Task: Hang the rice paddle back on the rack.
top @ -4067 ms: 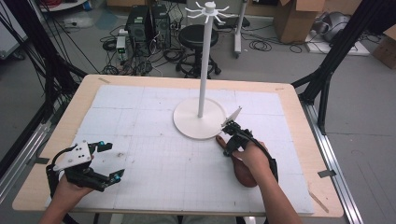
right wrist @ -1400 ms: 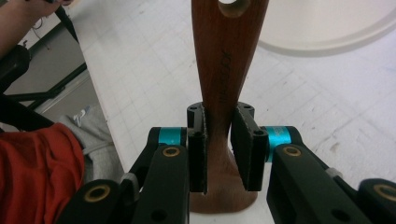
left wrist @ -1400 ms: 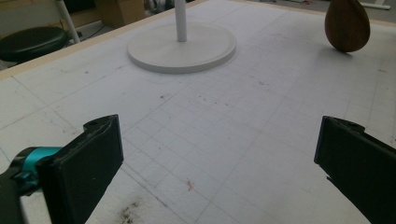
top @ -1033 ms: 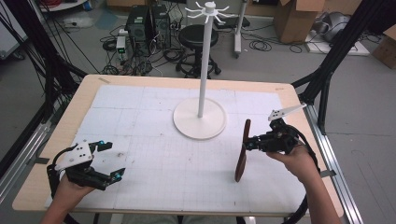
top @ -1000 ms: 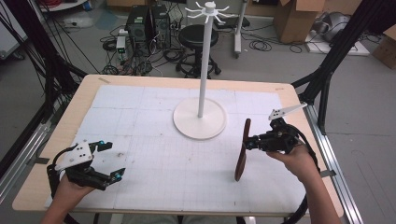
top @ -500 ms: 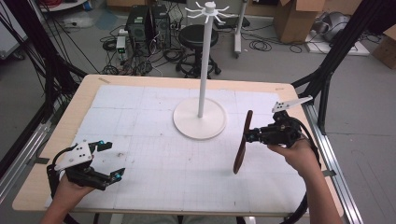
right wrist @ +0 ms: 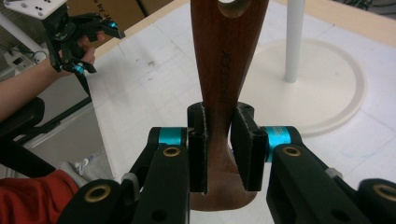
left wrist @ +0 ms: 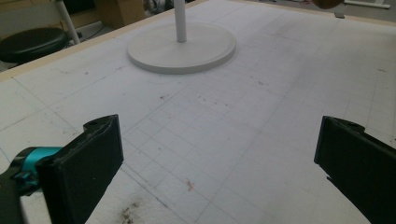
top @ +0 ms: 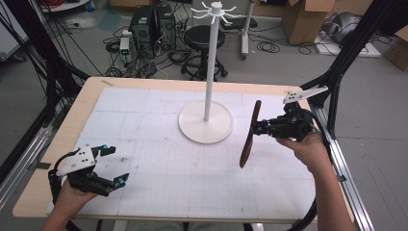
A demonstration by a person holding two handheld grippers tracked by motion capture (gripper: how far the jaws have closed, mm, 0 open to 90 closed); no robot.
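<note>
Overhead, a wooden table [top: 86, 103] carries a white gridded mat [top: 159, 144], with a white stand [top: 207, 122] at the mat's 12 o'clock. Toward 3 o'clock the right gripper [top: 262, 129] clamps a brown wooden spatula [top: 250, 134], held near-upright above the mat. At 8 o'clock the left gripper [top: 113, 166] rests low with its 2 jaws spread wide, nothing between them. Beyond the table, a grey floor [top: 288, 62] holds a black stool [top: 204, 38], tangled cables [top: 144, 53] and cardboard boxes [top: 303, 19].

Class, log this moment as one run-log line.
right gripper: shut on brown wooden utensil, held above table | left gripper: jaws open, empty | white hook stand: bare
</note>
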